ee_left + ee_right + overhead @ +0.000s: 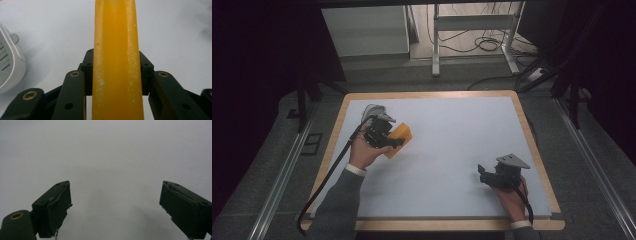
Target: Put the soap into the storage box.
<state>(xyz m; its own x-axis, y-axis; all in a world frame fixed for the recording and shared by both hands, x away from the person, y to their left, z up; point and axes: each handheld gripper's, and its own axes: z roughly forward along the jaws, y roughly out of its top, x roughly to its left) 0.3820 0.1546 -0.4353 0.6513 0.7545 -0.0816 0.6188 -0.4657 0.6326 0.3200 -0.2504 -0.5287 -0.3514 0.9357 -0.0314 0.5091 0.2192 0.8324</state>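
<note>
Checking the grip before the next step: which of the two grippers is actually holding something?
The left gripper, its jaws shut on the orange block. The right gripper has open jaws with nothing between them.

Glossy orange block [116, 62] (waxy, white-flecked); matt grey table [452, 145].

Grey sleeves [343, 200], white cuffs, black claws

The left gripper [398, 141], sitting left of centre, is clamping its jaws tight. The right gripper [482, 174], lower right, is resting with jaws spread wide.
</note>
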